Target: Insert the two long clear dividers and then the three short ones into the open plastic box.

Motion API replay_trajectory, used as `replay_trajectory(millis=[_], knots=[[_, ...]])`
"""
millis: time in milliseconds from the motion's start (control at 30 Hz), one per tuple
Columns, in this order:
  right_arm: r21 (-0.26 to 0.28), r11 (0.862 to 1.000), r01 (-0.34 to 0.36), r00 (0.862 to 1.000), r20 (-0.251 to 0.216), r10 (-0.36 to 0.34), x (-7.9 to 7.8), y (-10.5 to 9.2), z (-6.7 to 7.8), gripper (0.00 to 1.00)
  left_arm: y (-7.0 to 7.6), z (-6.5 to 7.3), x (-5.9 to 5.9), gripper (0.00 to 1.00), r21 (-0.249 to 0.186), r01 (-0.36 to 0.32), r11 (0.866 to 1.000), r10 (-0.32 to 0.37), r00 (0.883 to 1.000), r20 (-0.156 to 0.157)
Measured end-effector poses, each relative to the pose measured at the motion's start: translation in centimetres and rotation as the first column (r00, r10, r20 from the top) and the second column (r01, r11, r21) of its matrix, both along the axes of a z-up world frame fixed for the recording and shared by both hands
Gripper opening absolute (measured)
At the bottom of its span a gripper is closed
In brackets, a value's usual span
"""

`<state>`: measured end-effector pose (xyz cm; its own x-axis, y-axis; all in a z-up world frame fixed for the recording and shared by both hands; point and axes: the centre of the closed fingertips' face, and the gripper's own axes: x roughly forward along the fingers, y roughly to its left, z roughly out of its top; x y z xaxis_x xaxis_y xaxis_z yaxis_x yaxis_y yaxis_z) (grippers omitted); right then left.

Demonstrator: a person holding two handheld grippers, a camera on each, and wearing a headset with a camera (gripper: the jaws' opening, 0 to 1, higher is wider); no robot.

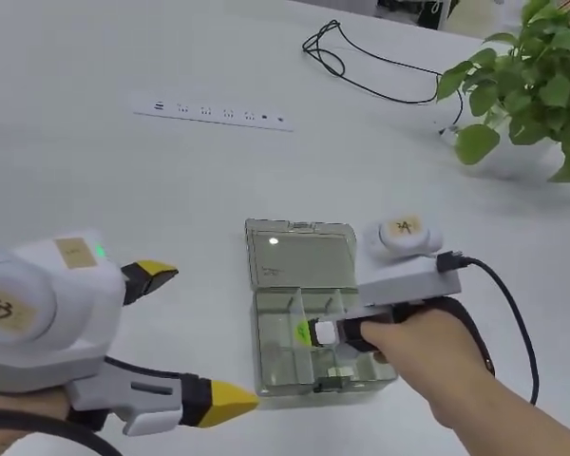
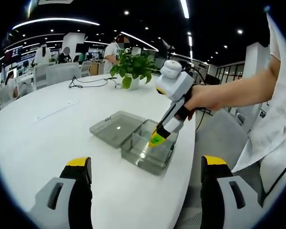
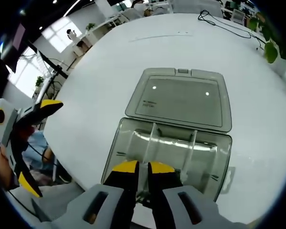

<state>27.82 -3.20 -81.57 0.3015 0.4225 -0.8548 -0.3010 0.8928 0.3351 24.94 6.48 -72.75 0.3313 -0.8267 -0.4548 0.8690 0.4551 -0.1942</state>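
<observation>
L hand-held gripper [image 1: 195, 337] at left, jaws wide apart, holding nothing, over white worktop [image 1: 123, 190]. Centre: open clear box [image 1: 266, 366] on worktop, lid flat behind it, two long dividers [image 3: 152, 138] upright inside. R hand-held gripper [image 1: 309, 332] w/ tips down in box, jaws nearly together, pinching thin short divider [image 3: 142, 179]. Far right: plant [image 1: 541, 76].

Clear glossy plastic box [image 1: 299, 256] on a smooth matt white table [image 1: 123, 190].
</observation>
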Motion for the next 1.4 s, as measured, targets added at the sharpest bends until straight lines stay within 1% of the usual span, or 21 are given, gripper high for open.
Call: replay_trajectory(millis=[267,400,433,533,567,633,867,1033,1200,1367,1400], knots=[[0.04,0.999,-0.006,1.0,0.01,0.005,0.0,0.1,0.1,0.1,0.3,0.3,-0.4,0.97,0.001,-0.032,0.999,0.032,0.999,-0.002],[0.096,0.995,0.026,1.0,0.002,-0.026,-0.1,0.3,0.2,0.13,0.4,0.7,-0.6,0.97,0.001,-0.047,0.999,0.047,0.999,0.002],[0.097,0.995,0.025,1.0,0.003,-0.026,-0.1,0.2,0.3,0.14,0.4,0.8,-0.6,0.97,0.0,-0.051,0.999,0.051,0.999,0.005],[0.109,0.994,0.025,1.0,0.008,-0.026,-0.3,0.3,0.6,0.15,0.5,1.1,-0.8,0.97,0.0,-0.067,0.998,0.067,0.998,0.008],[0.125,0.992,0.027,1.0,0.011,-0.028,-0.3,0.4,0.9,0.16,0.5,1.2,-0.9,0.97,0.0,-0.074,0.997,0.074,0.997,0.011],[0.136,0.99,0.026,0.999,0.015,-0.028,-0.3,0.3,1.2,0.17,0.5,1.4,-1.0,0.97,-0.002,-0.084,0.996,0.084,0.996,0.012],[0.203,0.979,0.021,0.999,0.044,-0.031,-0.1,-0.1,3.6,0.17,0.9,2.1,-1.6,0.97,0.008,-0.129,0.992,0.129,0.991,0.021],[0.264,0.964,0.013,0.997,0.068,-0.032,-0.1,-0.2,5.6,0.2,0.9,2.7,-2.0,0.97,0.014,-0.161,0.987,0.16,0.987,0.03],[0.307,0.952,-0.022,0.995,0.101,-0.01,-0.3,-0.7,7.8,0.22,0.6,3.1,-2.6,0.97,0.015,-0.189,0.982,0.188,0.981,0.036],[0.351,0.935,-0.059,0.991,0.135,0.011,-0.6,-1.7,9.7,0.25,-0.2,3.6,-3.3,0.97,0.007,-0.211,0.977,0.211,0.977,0.042],[0.352,0.934,-0.064,0.99,0.137,0.016,-0.7,-1.8,9.8,0.26,-0.2,3.7,-3.4,0.98,0.006,-0.214,0.977,0.213,0.976,0.044]])
